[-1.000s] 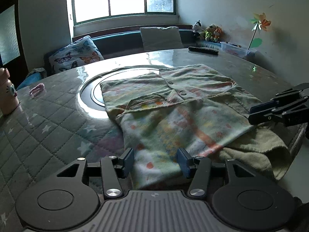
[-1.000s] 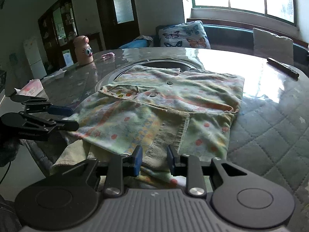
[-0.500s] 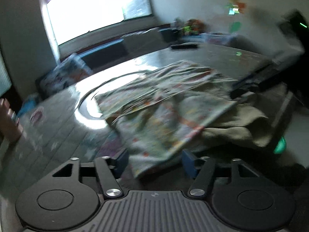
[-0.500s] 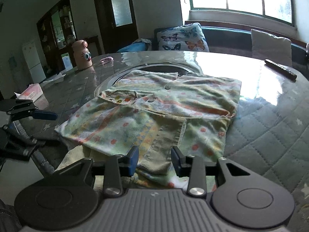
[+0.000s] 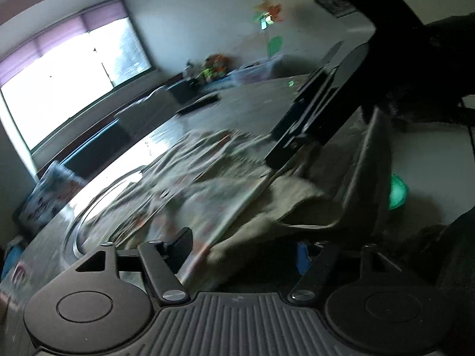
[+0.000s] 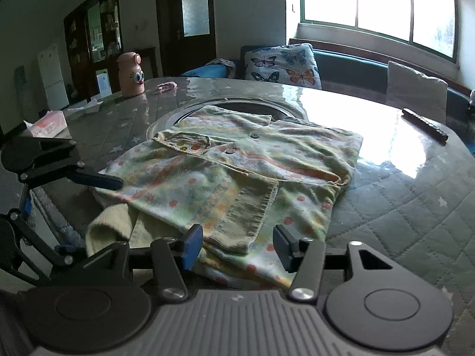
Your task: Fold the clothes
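My right gripper sits low and level at the table's near edge, jaws wide, empty, framing the ribbed cuff of the folded shirt lying across the table's middle. My left gripper is tilted hard (its view is blurred), jaws spread wide at the shirt's near-left corner, gripping nothing.

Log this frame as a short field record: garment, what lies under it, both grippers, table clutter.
garment: patterned shirt, partly folded, flat on the table
underneath: beige cloth sticking out at the near edge
right gripper: jaws open, at the shirt's ribbed cuff, not gripping
left gripper: jaws open; view blurred
clutter: pink bottle, remote, tissue pack
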`<move>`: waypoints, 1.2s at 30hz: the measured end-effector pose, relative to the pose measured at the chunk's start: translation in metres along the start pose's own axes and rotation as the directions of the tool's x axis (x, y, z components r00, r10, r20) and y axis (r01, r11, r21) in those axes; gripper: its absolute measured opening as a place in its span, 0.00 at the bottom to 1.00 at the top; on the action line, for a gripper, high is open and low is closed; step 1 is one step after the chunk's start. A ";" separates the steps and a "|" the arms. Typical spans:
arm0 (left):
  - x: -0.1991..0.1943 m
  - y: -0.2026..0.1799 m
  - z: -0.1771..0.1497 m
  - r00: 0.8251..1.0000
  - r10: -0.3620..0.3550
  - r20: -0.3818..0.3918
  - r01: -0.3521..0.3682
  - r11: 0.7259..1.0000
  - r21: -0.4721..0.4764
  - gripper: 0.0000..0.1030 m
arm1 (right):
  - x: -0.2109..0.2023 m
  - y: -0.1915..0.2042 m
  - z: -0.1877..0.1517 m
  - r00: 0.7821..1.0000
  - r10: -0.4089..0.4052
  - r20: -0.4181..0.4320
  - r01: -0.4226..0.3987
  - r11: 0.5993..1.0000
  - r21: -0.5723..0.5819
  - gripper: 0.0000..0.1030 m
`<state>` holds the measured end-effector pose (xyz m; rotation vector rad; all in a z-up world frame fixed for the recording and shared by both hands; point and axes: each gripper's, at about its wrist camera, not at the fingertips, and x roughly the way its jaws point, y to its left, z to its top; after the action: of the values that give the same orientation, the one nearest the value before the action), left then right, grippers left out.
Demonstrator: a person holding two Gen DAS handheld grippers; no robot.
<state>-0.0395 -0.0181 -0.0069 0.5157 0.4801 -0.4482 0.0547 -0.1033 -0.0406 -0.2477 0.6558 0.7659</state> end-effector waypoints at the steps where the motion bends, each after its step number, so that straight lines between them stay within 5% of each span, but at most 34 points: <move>1: 0.002 0.000 0.001 1.000 -0.018 0.003 0.018 1.000 -0.005 0.45 | -0.002 0.001 -0.001 1.000 0.000 -0.001 0.000 1.000 -0.016 0.52; 7: 0.007 0.026 0.011 0.999 -0.032 0.022 0.035 0.988 -0.150 0.11 | -0.014 0.006 -0.007 1.000 -0.003 -0.004 0.002 0.994 -0.108 0.53; 13: 0.016 0.066 0.027 0.999 -0.015 0.036 0.026 0.944 -0.329 0.08 | -0.013 0.022 -0.008 1.000 0.025 0.006 -0.023 0.974 -0.224 0.59; 17: 0.021 0.075 0.033 0.999 -0.020 0.031 0.029 0.937 -0.348 0.08 | -0.002 0.032 -0.003 0.998 0.046 0.040 -0.034 0.965 -0.260 0.56; 21: 0.018 0.075 0.031 0.999 -0.030 0.027 0.038 0.933 -0.359 0.08 | 0.017 0.035 0.005 0.998 0.050 0.027 -0.042 0.966 -0.256 0.39; 25: 0.010 0.074 0.024 0.999 -0.027 0.019 0.032 0.931 -0.364 0.13 | 0.028 0.029 0.014 0.996 0.091 -0.010 -0.091 0.974 -0.207 0.21; 29: -0.006 0.067 0.012 1.000 0.000 0.007 0.002 0.941 -0.339 0.50 | 0.028 0.020 0.025 0.994 0.111 -0.014 -0.112 0.984 -0.139 0.16; 36: -0.020 0.051 -0.012 0.989 0.140 -0.054 -0.148 0.964 -0.219 0.55 | 0.020 0.012 0.039 0.994 0.105 0.040 -0.100 0.990 -0.096 0.14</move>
<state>-0.0326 0.0339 0.0129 0.3404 0.5185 -0.2414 0.0744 -0.0671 -0.0226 -0.2839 0.5939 0.8999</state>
